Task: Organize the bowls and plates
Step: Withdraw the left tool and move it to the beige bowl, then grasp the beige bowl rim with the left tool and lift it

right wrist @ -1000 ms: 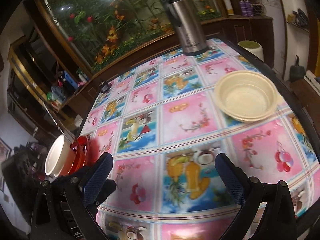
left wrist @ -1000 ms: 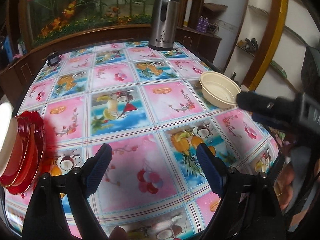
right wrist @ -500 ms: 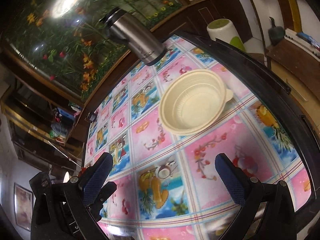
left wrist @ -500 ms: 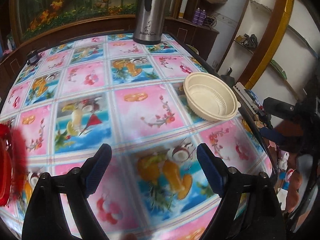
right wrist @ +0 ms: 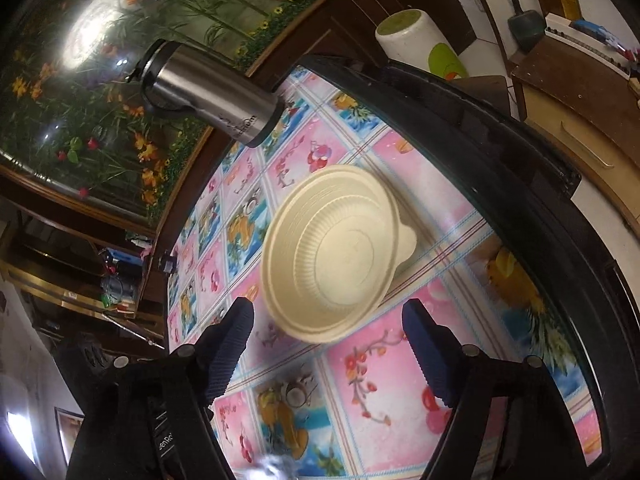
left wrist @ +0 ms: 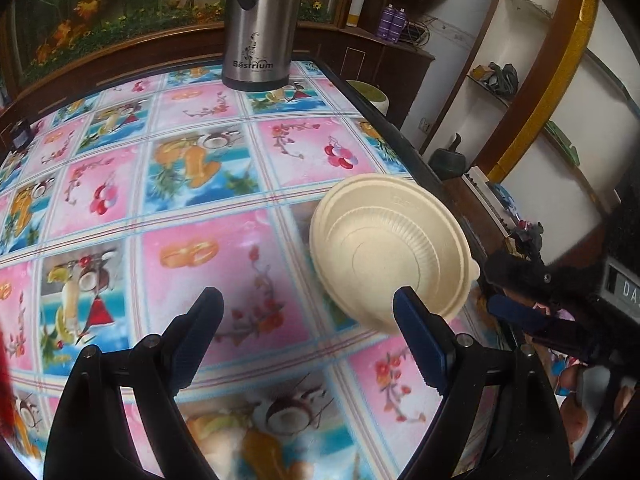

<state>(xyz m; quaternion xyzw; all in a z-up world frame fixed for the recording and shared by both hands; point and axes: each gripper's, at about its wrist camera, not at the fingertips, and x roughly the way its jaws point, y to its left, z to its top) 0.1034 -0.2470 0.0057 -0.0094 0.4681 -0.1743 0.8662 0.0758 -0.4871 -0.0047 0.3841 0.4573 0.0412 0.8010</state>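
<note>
A ribbed cream bowl [left wrist: 390, 248] with a small tab on its rim stands upright near the table's right edge. My left gripper [left wrist: 310, 320] is open just short of the bowl and to its left. Its right finger [left wrist: 420, 340] overlaps the bowl's near rim in that view, and nothing lies between the pads. My right gripper [right wrist: 328, 320] faces the same bowl [right wrist: 332, 252] from the near side, rolled over. Its jaws are closing, and the bowl's near rim sits just beyond the fingertips, untouched. In the left wrist view the right gripper [left wrist: 500, 292] shows at the bowl's right.
A steel flask [left wrist: 256, 20] stands at the far edge of the patterned tablecloth [left wrist: 220, 240]. The dark table rim [right wrist: 520, 200] runs close behind the bowl. A white and green bin [right wrist: 420, 40] stands on the floor beyond. A red blur [left wrist: 3, 360] marks the left edge.
Both grippers have swept right toward the cream bowl, which now looms large. The red plate stack slid out of the left view. The right gripper rolled and its jaws narrowed.
</note>
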